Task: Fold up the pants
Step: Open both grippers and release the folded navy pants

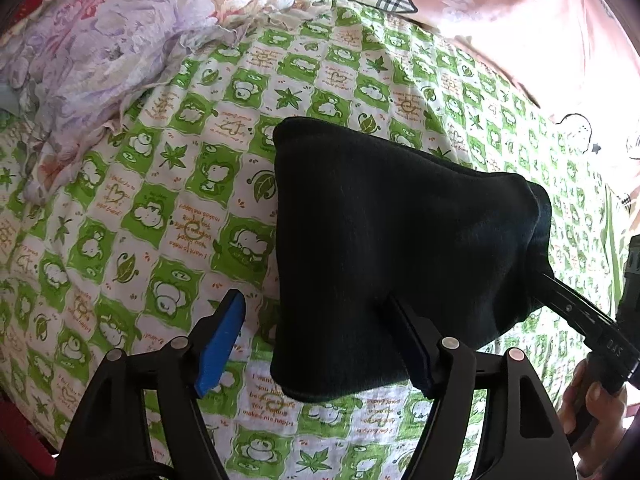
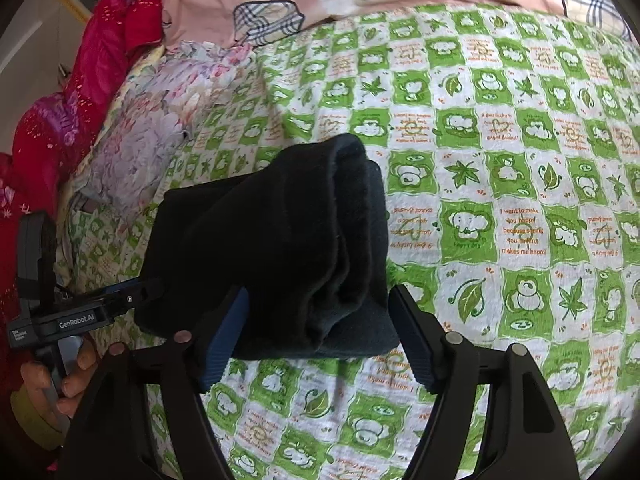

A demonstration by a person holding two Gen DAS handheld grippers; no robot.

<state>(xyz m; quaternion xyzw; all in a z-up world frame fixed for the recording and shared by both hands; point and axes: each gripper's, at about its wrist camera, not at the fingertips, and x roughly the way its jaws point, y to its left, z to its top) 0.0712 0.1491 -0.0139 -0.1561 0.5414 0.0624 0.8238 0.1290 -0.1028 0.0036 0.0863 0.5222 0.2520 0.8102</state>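
**A:** Left wrist view, read from left to right: a crumpled lilac floral cloth (image 1: 92, 64) lies at the far left of the green-and-white checked cartoon bedsheet (image 1: 168, 208). Next comes the left gripper (image 1: 316, 344), its blue-padded left finger (image 1: 220, 344) standing clear over bare sheet, its right finger at the near edge of the folded dark navy knit pants (image 1: 384, 248). At the far right the other tool reaches the bundle's right end, with a person's hand (image 1: 592, 404) on its handle.

**B:** So is either gripper clamped on the cloth?

**A:** No. The left jaws stand wide apart with no pad pressing. In the right wrist view, again left to right: a magenta quilt (image 2: 104, 52), the left tool and the hand (image 2: 60, 380) that holds it, then the pants (image 2: 272, 248) as a compact, several-layered bundle resting on the bedsheet (image 2: 520, 184). The right gripper (image 2: 320, 336) straddles the bundle's near end, jaws spread, pads beside the fabric but not squeezing it.

**B:** Which step does this show?

**A:** By my judgement, the release after the final fold; the pants lie stacked near the middle of the bed.

**B:** And the next move?

**A:** Probably lifting both tools straight away without dragging the top layer, as the loose knit edges could snag a pad and unroll.
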